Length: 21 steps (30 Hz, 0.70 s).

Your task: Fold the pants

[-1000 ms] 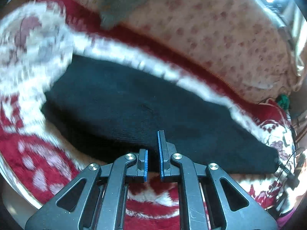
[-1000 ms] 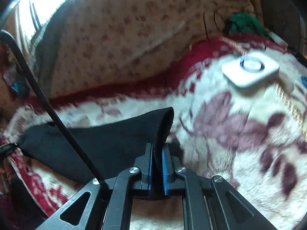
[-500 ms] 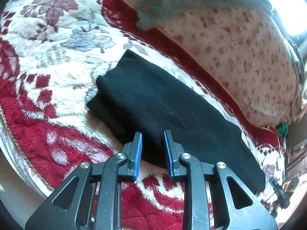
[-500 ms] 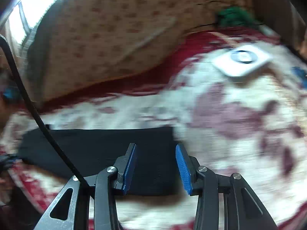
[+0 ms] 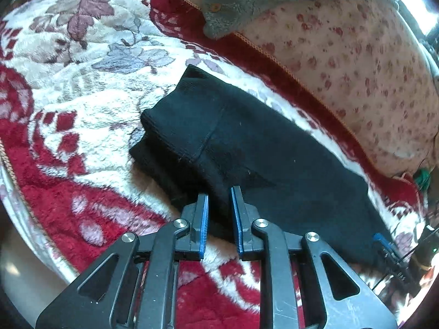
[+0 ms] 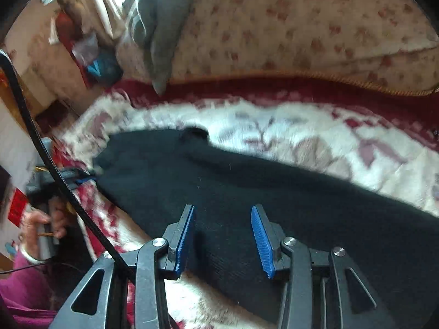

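Observation:
Black pants [image 5: 247,150] lie folded lengthwise on a red and cream floral blanket [image 5: 68,87], with the waistband end at the left in the left wrist view. My left gripper [image 5: 219,194] is open, its blue pads just above the near edge of the pants, holding nothing. In the right wrist view the pants [image 6: 247,181] stretch across the blanket [image 6: 301,137]. My right gripper [image 6: 223,213] is wide open and empty over the black cloth. The left gripper shows small at the pants' far left end [image 6: 79,176].
A cream flowered cushion [image 5: 356,54] with a grey fleece [image 5: 260,2] over it lies behind the pants. A person's hand and pink sleeve [image 6: 33,235] are at lower left in the right wrist view, with a black cable [image 6: 55,170] running past.
Both grippers have let go of the pants and opened. The cloth my right gripper held up now lies flat. The right gripper has swung left along the pants; the left has drawn back a little.

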Available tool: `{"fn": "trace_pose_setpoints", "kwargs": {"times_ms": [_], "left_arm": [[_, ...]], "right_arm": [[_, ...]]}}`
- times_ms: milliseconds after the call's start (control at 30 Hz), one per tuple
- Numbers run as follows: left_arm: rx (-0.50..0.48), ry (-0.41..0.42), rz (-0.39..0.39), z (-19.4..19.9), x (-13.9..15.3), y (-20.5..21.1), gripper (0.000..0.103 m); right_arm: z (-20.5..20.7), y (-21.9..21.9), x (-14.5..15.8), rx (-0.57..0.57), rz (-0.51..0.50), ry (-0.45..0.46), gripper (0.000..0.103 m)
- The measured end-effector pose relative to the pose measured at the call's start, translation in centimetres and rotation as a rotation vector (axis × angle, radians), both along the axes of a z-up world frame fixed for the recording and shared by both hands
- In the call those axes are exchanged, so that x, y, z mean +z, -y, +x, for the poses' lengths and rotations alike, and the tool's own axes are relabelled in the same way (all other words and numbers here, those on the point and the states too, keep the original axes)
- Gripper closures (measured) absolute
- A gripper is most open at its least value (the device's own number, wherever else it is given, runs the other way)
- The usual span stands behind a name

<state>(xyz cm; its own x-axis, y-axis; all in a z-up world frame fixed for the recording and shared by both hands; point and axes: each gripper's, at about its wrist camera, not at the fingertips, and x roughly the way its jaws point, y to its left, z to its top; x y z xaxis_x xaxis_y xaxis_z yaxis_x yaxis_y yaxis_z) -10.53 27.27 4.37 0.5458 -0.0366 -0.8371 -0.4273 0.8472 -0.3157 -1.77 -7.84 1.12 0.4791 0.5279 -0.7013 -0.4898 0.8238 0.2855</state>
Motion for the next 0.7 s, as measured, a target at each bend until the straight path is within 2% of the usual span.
{"fn": "trace_pose_setpoints", "kwargs": {"times_ms": [67, 167, 367, 400, 467, 533, 700], "left_arm": [[-0.008, 0.007, 0.039, -0.7, 0.8, 0.5, 0.087], [0.009, 0.023, 0.069, -1.6, 1.9, 1.0, 0.087], [-0.029, 0.083, 0.157, -2.4, 4.8, 4.0, 0.086], [-0.05, 0.097, 0.153, -2.3, 5.2, 4.8, 0.086], [-0.116, 0.129, 0.122, -1.7, 5.6, 7.0, 0.076], [-0.185, 0.159, 0.085, -0.9, 5.7, 9.1, 0.05], [-0.376, 0.173, -0.021, 2.4, 5.0, 16.3, 0.048]], "right_arm": [[-0.3, -0.1, 0.4, 0.014, -0.02, 0.011, 0.062], [-0.6, 1.4, 1.2, -0.008, 0.012, 0.007, 0.063], [-3.5, 7.4, 2.3, -0.128, 0.052, 0.008, 0.061], [-4.0, 8.3, 2.3, -0.146, 0.056, 0.006, 0.061], [-5.3, 10.6, 2.3, -0.201, 0.06, 0.0, 0.058], [-6.3, 13.1, 2.0, -0.262, 0.092, -0.027, 0.055], [-8.4, 19.0, 0.4, -0.41, 0.184, -0.107, 0.054]]}}
